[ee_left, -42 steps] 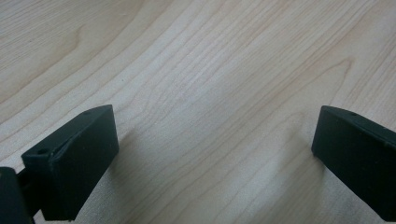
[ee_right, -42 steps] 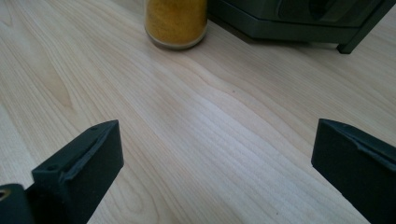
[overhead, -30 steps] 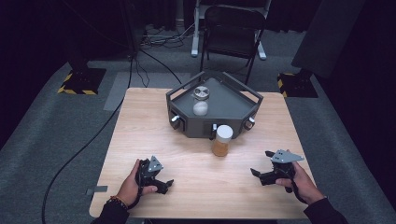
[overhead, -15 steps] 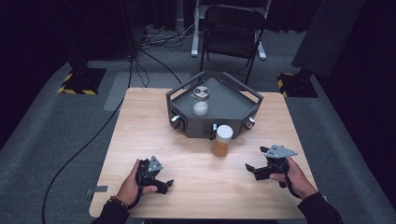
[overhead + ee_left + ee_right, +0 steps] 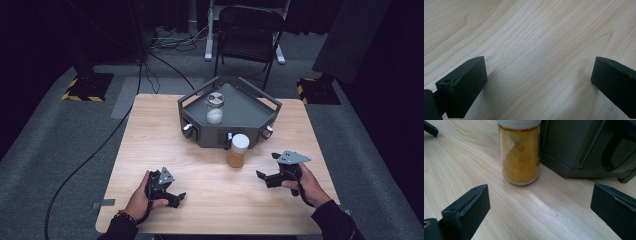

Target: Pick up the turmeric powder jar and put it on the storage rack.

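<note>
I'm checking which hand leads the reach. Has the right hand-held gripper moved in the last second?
Yes. In the high view the right hand-held gripper has shifted left and away from the table's near edge, closer to the spice jar.

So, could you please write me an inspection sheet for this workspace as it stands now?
Surface: wooden table, bare grain.
Job's things: spice jar of yellow powder, lidded, upright before the grey rack; two more jars on top of the rack.
Clutter: nothing seen.
Grippers: left gripper open, low over the table; right gripper open, aimed at the jar.
Cables: black cable on the floor.
Surroundings: folding chair, grey carpet.
</note>
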Tool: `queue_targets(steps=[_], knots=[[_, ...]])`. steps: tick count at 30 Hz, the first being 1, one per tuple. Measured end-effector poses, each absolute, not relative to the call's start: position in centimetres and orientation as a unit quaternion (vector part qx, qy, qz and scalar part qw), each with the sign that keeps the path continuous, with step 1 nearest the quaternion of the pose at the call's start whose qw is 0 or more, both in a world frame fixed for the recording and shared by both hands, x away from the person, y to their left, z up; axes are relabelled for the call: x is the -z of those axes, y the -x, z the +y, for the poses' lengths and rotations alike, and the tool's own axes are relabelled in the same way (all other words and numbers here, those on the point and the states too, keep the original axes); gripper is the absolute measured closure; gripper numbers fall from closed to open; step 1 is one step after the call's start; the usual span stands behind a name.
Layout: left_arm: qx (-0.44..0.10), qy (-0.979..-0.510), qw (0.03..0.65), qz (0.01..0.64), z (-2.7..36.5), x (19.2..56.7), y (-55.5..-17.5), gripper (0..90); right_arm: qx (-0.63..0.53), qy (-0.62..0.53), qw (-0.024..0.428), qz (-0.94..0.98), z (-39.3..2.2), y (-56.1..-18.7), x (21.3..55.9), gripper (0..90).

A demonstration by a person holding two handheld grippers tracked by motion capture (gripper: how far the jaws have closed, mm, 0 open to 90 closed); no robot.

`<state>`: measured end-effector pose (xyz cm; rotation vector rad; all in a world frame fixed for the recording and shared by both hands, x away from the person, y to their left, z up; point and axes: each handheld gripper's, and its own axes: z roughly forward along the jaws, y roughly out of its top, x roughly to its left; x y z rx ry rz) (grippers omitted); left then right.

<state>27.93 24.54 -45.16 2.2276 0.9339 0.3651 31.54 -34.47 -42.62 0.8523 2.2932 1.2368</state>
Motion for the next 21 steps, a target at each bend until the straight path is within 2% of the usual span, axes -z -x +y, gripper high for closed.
queue_targets(steps=[21], knots=[[-0.140,-0.857,0.342,0.359,24.5,45.2,-27.9,0.0,-0.470,-0.295,0.184,0.811,-31.6,-34.3,43.6,2.6]])
